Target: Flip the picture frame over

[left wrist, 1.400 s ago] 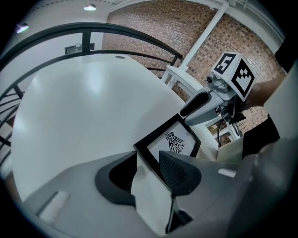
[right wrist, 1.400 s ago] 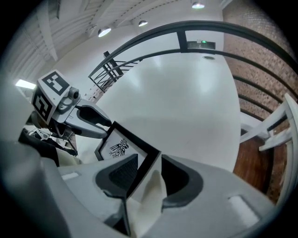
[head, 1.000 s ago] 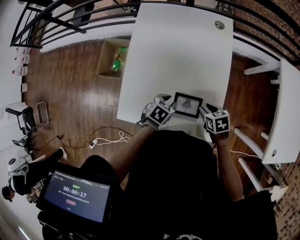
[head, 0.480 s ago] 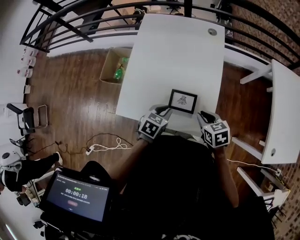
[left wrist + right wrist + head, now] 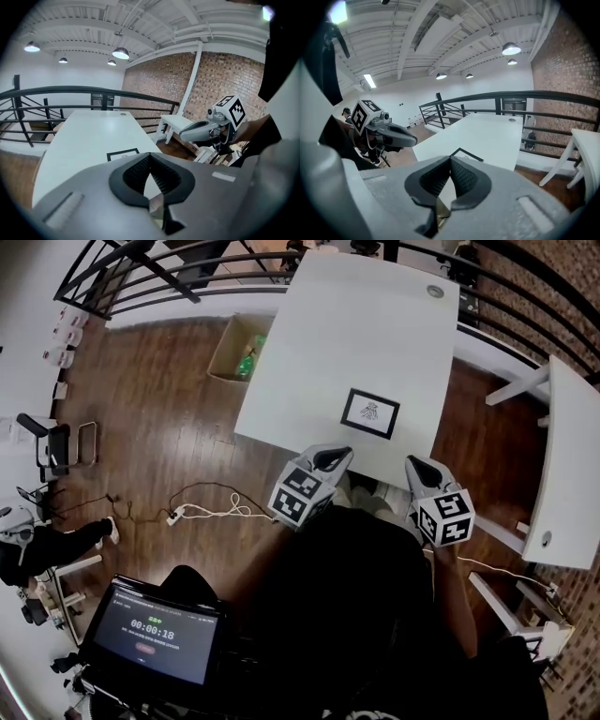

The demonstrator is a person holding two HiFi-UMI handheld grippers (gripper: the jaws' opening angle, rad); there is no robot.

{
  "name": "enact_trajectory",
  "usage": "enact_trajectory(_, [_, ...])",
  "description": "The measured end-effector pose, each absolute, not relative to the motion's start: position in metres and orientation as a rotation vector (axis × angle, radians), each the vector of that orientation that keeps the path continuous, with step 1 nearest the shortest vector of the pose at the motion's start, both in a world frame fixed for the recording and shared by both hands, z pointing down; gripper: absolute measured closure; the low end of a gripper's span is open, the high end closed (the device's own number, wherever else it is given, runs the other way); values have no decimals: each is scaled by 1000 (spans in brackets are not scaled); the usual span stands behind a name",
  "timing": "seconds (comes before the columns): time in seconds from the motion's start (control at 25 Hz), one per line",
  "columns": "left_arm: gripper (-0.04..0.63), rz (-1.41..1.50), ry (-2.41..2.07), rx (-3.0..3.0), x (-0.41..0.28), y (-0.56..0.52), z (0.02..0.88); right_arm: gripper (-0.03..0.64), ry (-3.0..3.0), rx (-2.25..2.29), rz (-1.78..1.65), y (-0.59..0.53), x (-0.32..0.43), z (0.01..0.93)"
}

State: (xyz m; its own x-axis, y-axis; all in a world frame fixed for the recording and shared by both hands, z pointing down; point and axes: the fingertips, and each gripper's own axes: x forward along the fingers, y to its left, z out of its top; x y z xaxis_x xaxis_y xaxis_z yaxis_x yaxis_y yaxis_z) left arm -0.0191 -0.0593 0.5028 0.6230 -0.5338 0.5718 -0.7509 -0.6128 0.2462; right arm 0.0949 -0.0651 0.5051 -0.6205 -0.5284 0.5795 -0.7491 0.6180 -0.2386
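Picture frame (image 5: 369, 413), black-edged with its drawing facing up, lies flat on the white counter (image 5: 356, 324), just beyond the two claws and roughly between their tips, touching neither. Wooden floor (image 5: 159, 409) spreads below and out to the left of the left claw (image 5: 333, 457). The counter runs away ahead of both claws to a black railing (image 5: 187, 277). A white side table (image 5: 562, 474) stands to the right of the right claw (image 5: 419, 468). An open cardboard box (image 5: 239, 348) with green bottles inside sits on the floor well ahead and left of the left claw, beside the counter's edge. A tablet (image 5: 155, 629) showing a timer hangs behind the left claw, close to the person. Smallest are the claws themselves: each hovers by the counter's near edge, pads pressed together with nothing between them.
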Motion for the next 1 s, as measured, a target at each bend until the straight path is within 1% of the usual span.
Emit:
enact_trajectory(0.36, [581,372,-973,2486,-4,-2,454,624,-2629,958,424,-14,75,449])
enact_trajectory(0.64, [581,176,-1006,2580,1,70,410,624,-2773,838,188,69,60,401])
enact_trajectory(0.84, [581,33,-1004,2635,1,138,377,624,-2827,820,165,135,51,377])
enact_trajectory(1.0, [581,-2,-1014,2652,10,191,367,624,-2803,815,138,185,60,377])
